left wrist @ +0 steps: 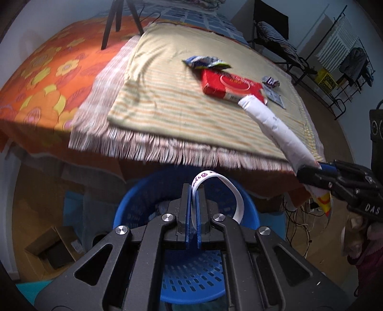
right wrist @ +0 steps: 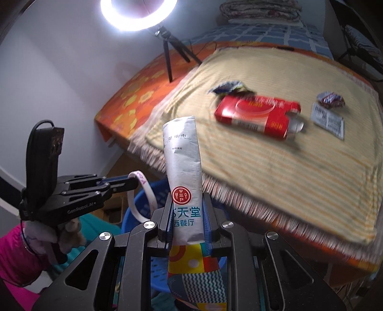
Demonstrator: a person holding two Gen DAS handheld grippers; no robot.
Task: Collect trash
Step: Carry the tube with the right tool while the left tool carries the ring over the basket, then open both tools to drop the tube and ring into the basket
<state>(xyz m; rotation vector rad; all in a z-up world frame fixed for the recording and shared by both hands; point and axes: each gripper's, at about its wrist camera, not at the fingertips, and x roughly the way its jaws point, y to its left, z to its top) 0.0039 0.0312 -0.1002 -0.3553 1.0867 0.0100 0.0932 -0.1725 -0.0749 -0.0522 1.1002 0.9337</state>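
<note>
My left gripper (left wrist: 193, 191) is shut on a white paper strip (left wrist: 229, 189) with purple writing, held over the blue perforated basket (left wrist: 191, 275) below the bed edge. My right gripper (right wrist: 188, 203) is shut on a long white wrapper (right wrist: 183, 153) with a red logo and blue print, upright beside the basket (right wrist: 134, 210). That wrapper also shows in the left wrist view (left wrist: 275, 124). On the striped yellow cloth (left wrist: 172, 95) lie a red pack (left wrist: 229, 87), a blue crumpled wrapper (left wrist: 203, 61), a small crumpled wrapper (left wrist: 270, 81) and a flat sachet (left wrist: 275, 97).
A fringed blanket edge (left wrist: 167, 150) overhangs the basket. A tripod (right wrist: 170, 55) with a ring light (right wrist: 138, 12) stands on the orange flowered sheet (left wrist: 47, 71). A cardboard box (left wrist: 52, 251) sits on the floor at left. Chairs and a rack (left wrist: 335, 71) stand at far right.
</note>
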